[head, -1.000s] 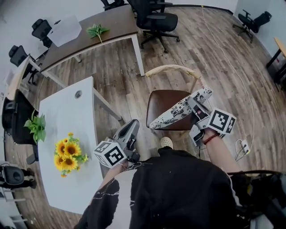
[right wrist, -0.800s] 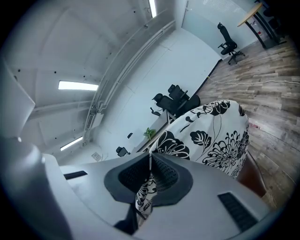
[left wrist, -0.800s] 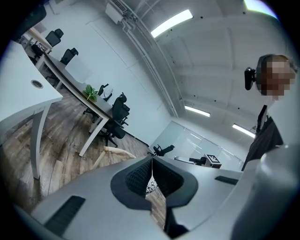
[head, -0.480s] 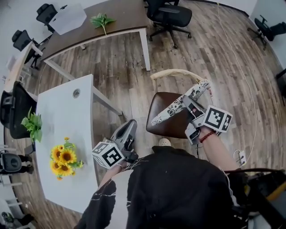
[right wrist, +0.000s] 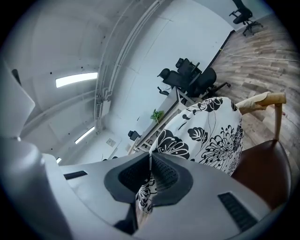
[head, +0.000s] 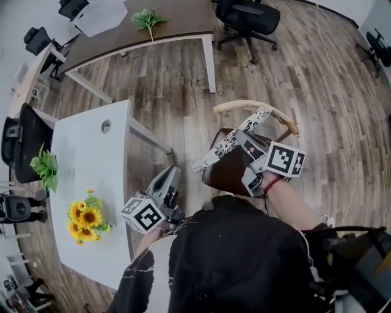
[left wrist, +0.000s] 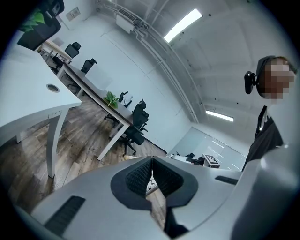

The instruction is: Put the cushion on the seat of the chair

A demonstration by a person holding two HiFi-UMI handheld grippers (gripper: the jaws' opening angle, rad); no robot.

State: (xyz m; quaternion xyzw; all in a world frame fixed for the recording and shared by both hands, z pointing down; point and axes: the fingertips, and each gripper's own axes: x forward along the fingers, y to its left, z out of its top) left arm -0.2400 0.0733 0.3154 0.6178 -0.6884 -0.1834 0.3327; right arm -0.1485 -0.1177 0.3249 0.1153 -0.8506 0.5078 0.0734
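The cushion [head: 227,143], white with black flowers, hangs tilted on edge over the chair's brown seat [head: 222,176]. Its upper end reaches the curved wooden back rail [head: 252,106]. My right gripper [head: 243,139] is shut on the cushion's near edge; in the right gripper view the flowered cloth [right wrist: 206,136] is pinched between the pads [right wrist: 161,176], with the seat [right wrist: 265,171] below right. My left gripper [head: 171,174] hovers left of the chair, beside the white table, shut with nothing in it [left wrist: 151,174].
A white table [head: 91,153] at left carries sunflowers [head: 88,217] and a green plant [head: 44,168]. A brown desk [head: 153,33] and black office chairs [head: 247,15] stand farther off. A thin cable [head: 339,104] runs over the wood floor at right.
The right gripper has carried the cushion forward over the seat, so its upper end now meets the back rail. The left gripper has shifted a little toward the table.
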